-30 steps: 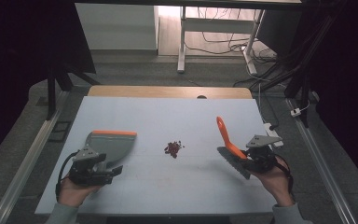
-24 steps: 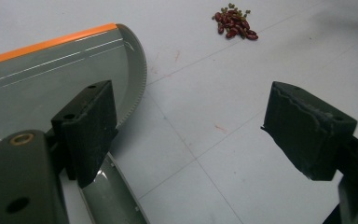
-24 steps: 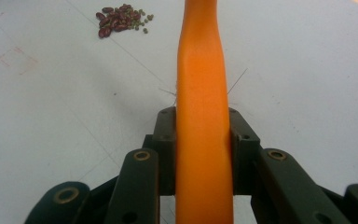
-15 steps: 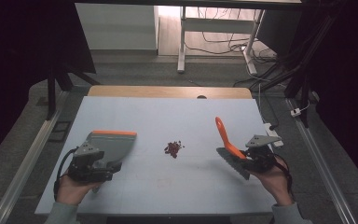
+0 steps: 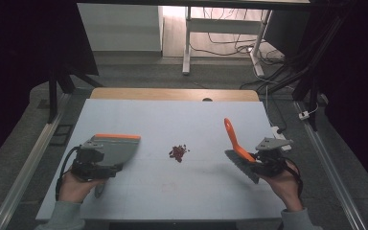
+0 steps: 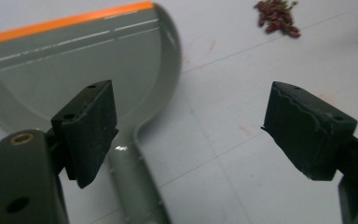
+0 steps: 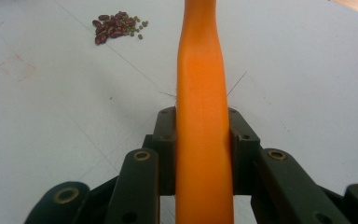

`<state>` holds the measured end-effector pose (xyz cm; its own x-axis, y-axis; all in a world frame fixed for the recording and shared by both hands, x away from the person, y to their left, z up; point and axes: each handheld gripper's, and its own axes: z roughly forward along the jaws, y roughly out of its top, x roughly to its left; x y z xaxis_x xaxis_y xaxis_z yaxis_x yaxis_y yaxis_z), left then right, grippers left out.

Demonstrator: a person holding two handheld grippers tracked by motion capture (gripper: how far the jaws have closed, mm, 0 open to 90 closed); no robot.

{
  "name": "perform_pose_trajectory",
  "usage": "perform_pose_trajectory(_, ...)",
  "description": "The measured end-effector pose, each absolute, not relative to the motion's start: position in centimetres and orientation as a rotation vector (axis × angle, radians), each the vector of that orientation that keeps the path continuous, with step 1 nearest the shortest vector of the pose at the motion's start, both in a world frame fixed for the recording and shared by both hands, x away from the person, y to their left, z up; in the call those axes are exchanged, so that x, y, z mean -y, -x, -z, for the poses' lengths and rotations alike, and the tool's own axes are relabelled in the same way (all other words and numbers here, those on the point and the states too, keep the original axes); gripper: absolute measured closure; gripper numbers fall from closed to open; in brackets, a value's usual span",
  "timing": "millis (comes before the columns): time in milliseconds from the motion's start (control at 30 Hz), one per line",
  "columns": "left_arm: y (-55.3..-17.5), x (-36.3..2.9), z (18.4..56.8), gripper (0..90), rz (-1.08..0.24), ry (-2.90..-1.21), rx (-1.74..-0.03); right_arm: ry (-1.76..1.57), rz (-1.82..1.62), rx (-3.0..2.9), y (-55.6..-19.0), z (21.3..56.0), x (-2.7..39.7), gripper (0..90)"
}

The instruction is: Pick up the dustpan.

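A grey dustpan (image 5: 117, 147) with an orange front lip lies flat on the white table at the left. My left gripper (image 5: 96, 165) hovers over its handle (image 6: 135, 182), open, and the handle lies just inside one of the pads (image 6: 91, 126) without being pinched. A small pile of red beans (image 5: 178, 152) sits mid-table, also at the top of the left gripper view (image 6: 277, 16) and upper left in the right gripper view (image 7: 116, 25). My right gripper (image 5: 264, 160) is shut on the orange handle (image 7: 203, 93) of a brush (image 5: 239, 158), its bristles down near the table.
The white table (image 5: 172, 120) ends in a wooden strip at the far edge. Metal rails run along both sides. Cables and a desk frame (image 5: 187, 43) stand on the floor beyond. Bare tabletop surrounds the beans.
My left gripper has shifted slightly over the dustpan's handle. The right gripper and the brush have stayed where they were.
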<state>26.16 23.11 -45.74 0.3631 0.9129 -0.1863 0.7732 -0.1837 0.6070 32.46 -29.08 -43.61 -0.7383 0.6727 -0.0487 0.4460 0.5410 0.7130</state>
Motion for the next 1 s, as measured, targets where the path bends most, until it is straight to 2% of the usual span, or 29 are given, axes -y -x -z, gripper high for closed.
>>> perform_pose_trajectory(133, -26.2, -23.8, 45.8, 16.4, -0.322, -1.993, -1.550, -0.919, -0.988, -2.479, -32.5, 43.9, 28.8, 70.6)
perform_pose_trajectory(333, -26.2, -25.2, 47.1, 14.7, -0.270, -1.976, -1.653, -0.903, -0.974, -2.501, -32.4, 44.3, 28.3, 70.6)
perform_pose_trajectory(700, -26.4, -24.8, 48.9, 13.8, -0.177, -2.029, -1.710, -0.903, -0.952, -2.504, -32.4, 44.5, 28.1, 70.6)
perform_pose_trajectory(1000, -26.9, -25.0, 49.9, 17.9, -0.120, -2.017, -1.715, -0.878, -0.935, -2.496, -32.3, 44.4, 27.9, 70.6)
